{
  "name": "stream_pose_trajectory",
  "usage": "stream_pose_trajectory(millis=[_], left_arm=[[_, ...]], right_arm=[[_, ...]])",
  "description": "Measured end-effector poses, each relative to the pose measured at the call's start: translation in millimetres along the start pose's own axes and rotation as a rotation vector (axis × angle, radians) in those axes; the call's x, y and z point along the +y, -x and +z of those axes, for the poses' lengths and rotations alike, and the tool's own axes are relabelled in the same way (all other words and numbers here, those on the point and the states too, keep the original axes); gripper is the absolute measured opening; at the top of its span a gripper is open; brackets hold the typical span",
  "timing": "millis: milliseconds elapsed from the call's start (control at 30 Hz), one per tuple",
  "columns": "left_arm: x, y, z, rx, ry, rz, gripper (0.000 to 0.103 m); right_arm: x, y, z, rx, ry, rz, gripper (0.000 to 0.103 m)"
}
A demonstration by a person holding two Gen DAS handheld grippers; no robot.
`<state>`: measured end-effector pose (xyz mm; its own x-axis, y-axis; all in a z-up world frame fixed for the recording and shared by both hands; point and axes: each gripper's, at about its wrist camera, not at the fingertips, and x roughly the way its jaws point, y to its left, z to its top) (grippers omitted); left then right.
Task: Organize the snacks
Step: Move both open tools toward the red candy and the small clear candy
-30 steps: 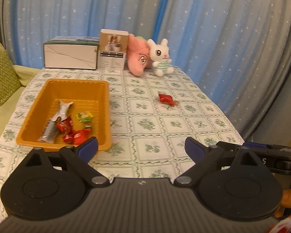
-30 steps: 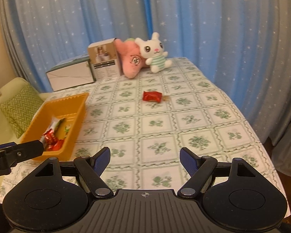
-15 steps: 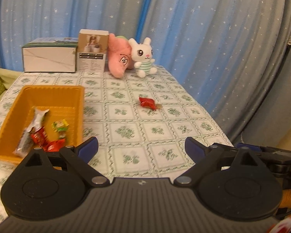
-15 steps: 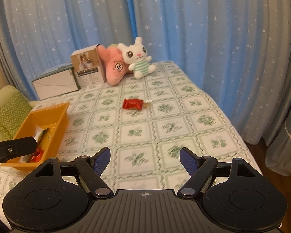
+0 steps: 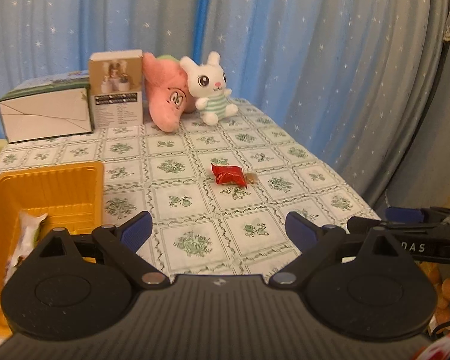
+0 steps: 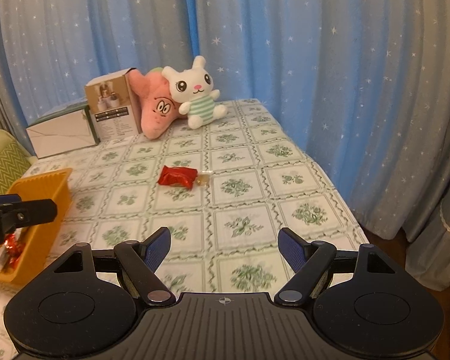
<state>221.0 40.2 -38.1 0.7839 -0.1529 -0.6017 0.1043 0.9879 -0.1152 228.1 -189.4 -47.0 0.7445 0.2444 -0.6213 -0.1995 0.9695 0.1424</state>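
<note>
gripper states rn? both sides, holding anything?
Left gripper: open, nothing between its fingers.
Right gripper: open, nothing between its fingers; the red snack packet lies on the table ahead, untouched.

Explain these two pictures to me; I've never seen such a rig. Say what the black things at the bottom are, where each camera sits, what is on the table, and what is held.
A person holds a two-finger gripper in each hand; a camera on each looks forward along its fingers. The black shape with blue pads is the left gripper in one picture and the right gripper in the other. Both are open and hold nothing. On the tablecloth lies a red candy. An orange basket at the left holds more snacks. At the back stand two boxes, a pink plush and a white bunny.
</note>
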Motion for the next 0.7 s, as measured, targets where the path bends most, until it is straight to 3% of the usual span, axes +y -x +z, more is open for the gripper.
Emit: stream_pose_trajectory(millis=[333, 467, 700], left_arm=[[8, -66, 5, 0.026, -0.031, -0.009, 0.094], [12, -88, 10, 0.024, -0.03, 0.021, 0.094], [21, -124, 19, 0.068, -0.026, 0.045, 0.093]], right_arm=[[-10, -69, 18, 0.04, -0.045, 0.041, 0.078], [-10, -90, 27, 0.04, -0.02, 0.033, 0.077], [-6, -130, 39, 0.069, 0.0, 0.057, 0.057]])
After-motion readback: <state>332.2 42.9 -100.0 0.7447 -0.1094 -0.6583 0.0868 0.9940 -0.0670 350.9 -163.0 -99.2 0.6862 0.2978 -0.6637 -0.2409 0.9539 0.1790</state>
